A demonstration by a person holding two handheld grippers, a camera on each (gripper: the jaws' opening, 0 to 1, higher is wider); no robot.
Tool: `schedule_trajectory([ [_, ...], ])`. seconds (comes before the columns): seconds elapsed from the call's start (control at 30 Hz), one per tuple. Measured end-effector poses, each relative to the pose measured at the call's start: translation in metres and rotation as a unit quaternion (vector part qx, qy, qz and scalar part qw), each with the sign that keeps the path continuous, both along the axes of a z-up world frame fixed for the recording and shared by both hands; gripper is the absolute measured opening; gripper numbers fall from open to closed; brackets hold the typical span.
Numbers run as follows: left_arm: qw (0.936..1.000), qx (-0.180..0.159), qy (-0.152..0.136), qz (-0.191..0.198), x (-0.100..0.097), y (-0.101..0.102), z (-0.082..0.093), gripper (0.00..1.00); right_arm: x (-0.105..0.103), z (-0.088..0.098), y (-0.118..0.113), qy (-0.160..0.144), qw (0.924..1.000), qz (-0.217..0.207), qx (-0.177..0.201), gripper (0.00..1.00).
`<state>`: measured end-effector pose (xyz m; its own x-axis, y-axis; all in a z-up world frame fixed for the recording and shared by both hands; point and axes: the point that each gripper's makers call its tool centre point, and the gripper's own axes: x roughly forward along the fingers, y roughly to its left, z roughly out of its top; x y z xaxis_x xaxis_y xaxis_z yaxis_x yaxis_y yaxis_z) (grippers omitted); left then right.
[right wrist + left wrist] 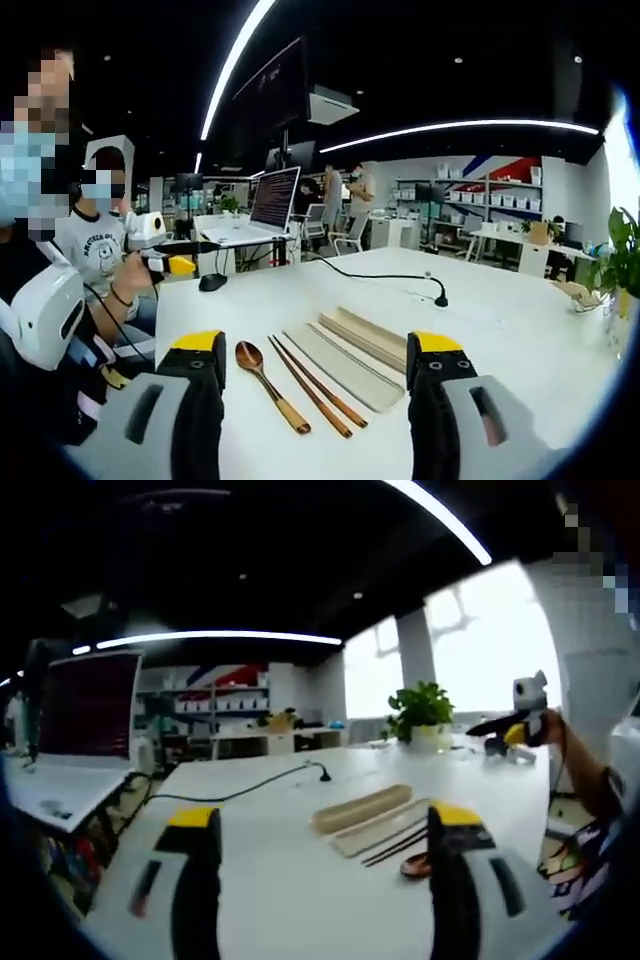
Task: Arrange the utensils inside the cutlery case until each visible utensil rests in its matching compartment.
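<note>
Both released, grasping nothing. Between the right tool's point(315, 385) jaws on the white surface point(500, 320): wooden spoon point(268, 383), chopsticks point(315, 393), open cutlery case point(350, 355). Ahead of left tool point(325, 860), toward its right jaw: same case point(365, 815).

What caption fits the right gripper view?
Open right gripper above wooden spoon, chopsticks and cutlery case.

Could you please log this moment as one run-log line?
spoon, chopsticks: on table beside open case | left gripper: open | right gripper: open
</note>
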<state>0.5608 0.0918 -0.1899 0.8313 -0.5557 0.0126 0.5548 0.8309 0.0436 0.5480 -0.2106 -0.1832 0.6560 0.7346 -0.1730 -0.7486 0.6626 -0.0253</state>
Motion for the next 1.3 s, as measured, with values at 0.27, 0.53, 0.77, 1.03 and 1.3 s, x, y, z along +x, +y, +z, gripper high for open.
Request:
schedule_trajectory([
  [0.27,0.9994,0.028,-0.011,-0.016,-0.001,-0.017,0.000,0.74,0.005,-0.016,-0.017,0.008,0.9996,-0.020,0.016,0.72],
  [0.53,0.9967,0.071,0.018,-0.035,0.003,-0.038,-0.025,0.62,0.006,-0.022,-0.024,0.010,0.9997,-0.015,0.016,0.69],
  [0.77,0.9926,0.097,0.042,-0.061,0.011,-0.052,-0.045,0.54,0.011,-0.036,-0.029,0.027,0.9995,-0.011,0.011,0.68],
  [1.03,0.9854,0.141,0.049,-0.082,0.020,-0.061,-0.057,0.46,0.019,-0.038,-0.034,0.019,0.9994,-0.027,0.011,0.64],
  [1.3,0.9697,0.203,0.059,-0.122,0.031,-0.075,-0.067,0.42,0.027,-0.046,-0.027,0.025,0.9995,-0.018,-0.010,0.60],
])
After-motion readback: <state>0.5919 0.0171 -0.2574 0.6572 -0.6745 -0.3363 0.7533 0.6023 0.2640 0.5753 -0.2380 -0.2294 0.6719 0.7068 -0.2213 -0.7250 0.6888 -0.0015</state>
